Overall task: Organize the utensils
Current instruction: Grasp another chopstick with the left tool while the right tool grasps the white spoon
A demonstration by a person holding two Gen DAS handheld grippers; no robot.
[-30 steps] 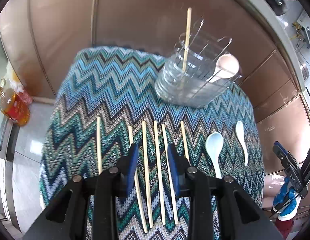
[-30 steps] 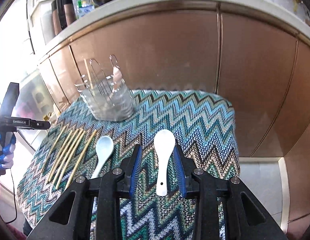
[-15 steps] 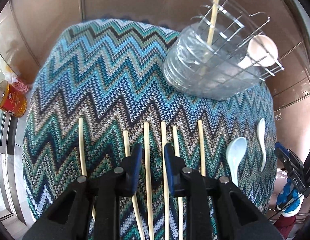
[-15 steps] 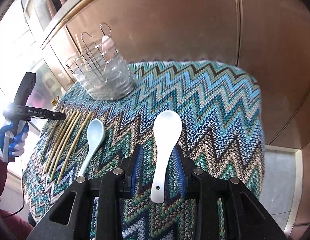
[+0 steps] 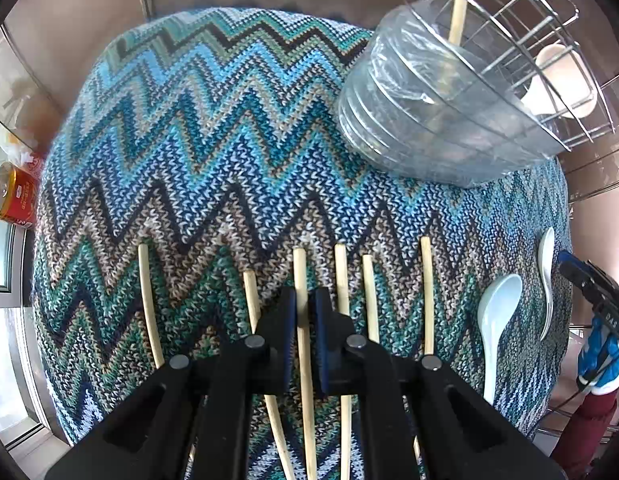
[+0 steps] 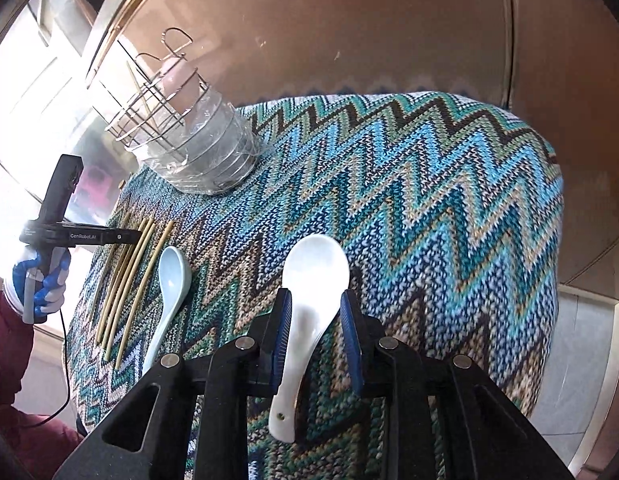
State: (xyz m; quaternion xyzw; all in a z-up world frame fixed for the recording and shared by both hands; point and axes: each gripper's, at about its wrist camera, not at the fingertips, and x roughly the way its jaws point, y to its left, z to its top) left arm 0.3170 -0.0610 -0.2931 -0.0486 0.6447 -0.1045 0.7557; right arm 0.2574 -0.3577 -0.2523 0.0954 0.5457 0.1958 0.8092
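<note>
Chopstick (image 5: 303,344) between closing left gripper (image 5: 305,308), pointing down

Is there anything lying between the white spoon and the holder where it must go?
Nothing visible. The white spoon lies between the closing right hand-held gripper jaws; only bare cloth separates it from the holder. The blue spoon lies aside.

A knitted zigzag cloth (image 5: 213,152) in blues, teals and tans covers the desk. Behind it stand brown, glossy cabinet panels (image 6: 389,28) with a pale counter edge (image 6: 109,36) above them. Beyond the cloth's left edge, lower down, a bottle with a red label (image 5: 13,196) stands beside a white plastic bag (image 5: 9,140).
</note>
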